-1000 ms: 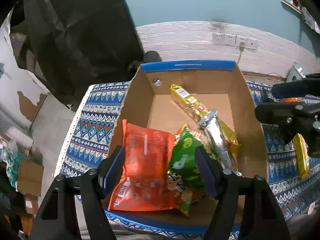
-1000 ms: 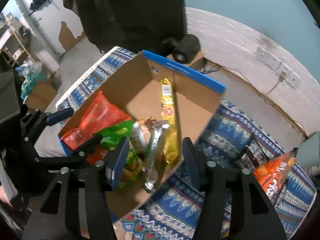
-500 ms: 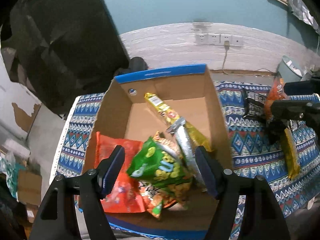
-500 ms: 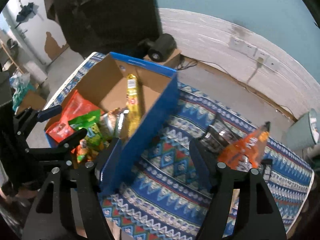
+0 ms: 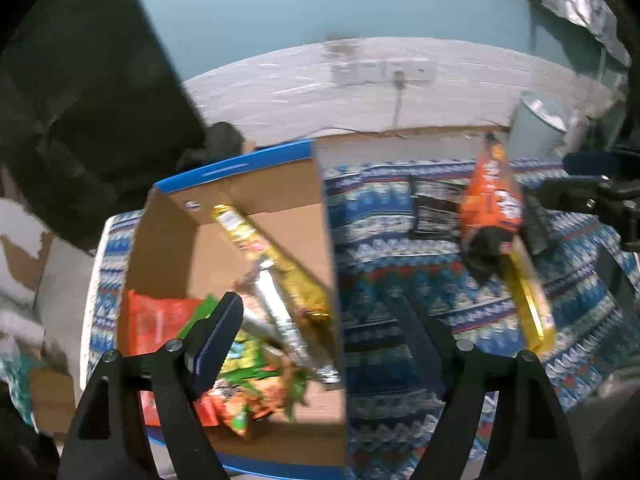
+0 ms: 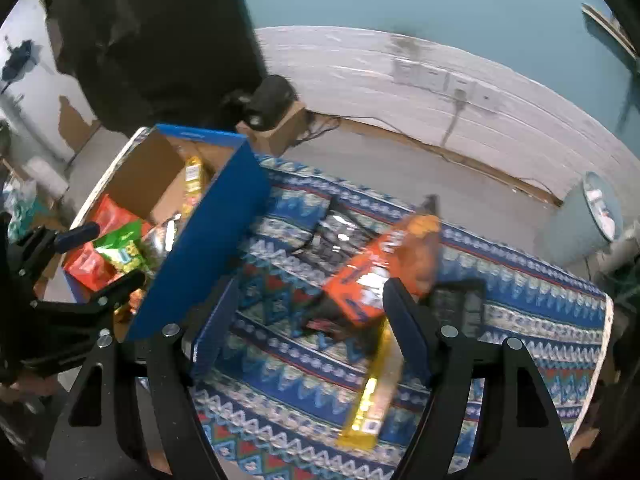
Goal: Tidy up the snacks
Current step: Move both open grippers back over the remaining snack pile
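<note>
Both grippers, left [image 5: 320, 332] and right [image 6: 308, 316], are shown with jaws just spread wider, nothing between them, readied for the orange snack bag [image 6: 384, 272] beside the cardboard box [image 6: 208, 240].

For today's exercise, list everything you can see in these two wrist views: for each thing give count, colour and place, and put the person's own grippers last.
cardboard box: one, brown inside, blue outside, left on the cloth.
red bag: one, in the box, near corner.
green bag: one, in the box beside the red bag.
silver packet: one, in the box, leaning on its right wall.
gold packet: one, long, in the box, slanting toward the back wall.
orange bag: one, on the cloth right of the box.
yellow pack: one, long, on the cloth nearer than the orange bag.
dark packets: at least two, blurred, around the orange bag.
patterned cloth: one, blue, covering the table.
grey bin: one, far right.
left gripper: black, open, straddling the box's right wall.
right gripper: black, open, over the cloth.
</note>
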Available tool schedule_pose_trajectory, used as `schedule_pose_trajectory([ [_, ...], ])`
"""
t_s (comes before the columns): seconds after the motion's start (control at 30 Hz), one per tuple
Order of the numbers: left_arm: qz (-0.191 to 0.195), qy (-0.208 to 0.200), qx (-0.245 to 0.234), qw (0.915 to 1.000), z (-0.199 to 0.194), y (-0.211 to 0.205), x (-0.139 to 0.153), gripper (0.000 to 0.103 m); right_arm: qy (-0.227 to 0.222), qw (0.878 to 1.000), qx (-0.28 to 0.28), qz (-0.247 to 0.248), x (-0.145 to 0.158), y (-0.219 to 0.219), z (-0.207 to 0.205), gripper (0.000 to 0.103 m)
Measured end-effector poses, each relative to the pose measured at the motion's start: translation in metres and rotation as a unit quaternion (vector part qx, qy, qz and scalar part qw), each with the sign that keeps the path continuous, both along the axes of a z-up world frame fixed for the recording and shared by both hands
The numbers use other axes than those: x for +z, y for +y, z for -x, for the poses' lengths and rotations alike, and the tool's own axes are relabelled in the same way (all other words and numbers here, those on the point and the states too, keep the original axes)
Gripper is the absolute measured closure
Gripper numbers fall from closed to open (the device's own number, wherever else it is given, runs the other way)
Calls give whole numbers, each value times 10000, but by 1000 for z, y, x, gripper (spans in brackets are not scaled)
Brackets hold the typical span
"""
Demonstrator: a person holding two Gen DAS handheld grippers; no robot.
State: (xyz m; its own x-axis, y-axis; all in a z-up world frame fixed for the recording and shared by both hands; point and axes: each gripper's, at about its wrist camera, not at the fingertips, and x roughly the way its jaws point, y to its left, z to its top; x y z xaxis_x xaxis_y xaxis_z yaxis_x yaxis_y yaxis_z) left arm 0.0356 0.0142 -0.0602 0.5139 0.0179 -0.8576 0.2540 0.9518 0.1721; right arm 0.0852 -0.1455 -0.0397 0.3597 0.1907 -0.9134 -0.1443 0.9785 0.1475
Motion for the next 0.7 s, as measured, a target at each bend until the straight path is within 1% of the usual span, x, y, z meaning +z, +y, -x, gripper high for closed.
schedule_pose_trajectory([
  [0.1,-43,64,-218,9997,-2,-20,6,22,34,9999,-57,116,3,-18,3,28],
  [0.2,-14,155,-410,9990,-7,-39,12,22,20,9994,14,348,10,-35,7,27],
  [0.27,0,210,-532,9984,-12,-53,15,19,38,9991,11,417,13,-49,7,26],
  [0.3,6,232,-571,9981,-15,-59,17,16,55,9991,-7,417,14,-55,7,26],
  [0.43,29,350,-780,9963,-30,-82,19,15,199,9984,-124,509,13,-87,0,26],
  [0.57,-101,390,-1000,9942,-52,-104,8,15,408,9974,-217,553,-1,-113,-10,26],
  [0.7,8,637,-1234,9903,-66,-125,-15,15,636,9962,-453,386,-26,-135,-16,26],
])
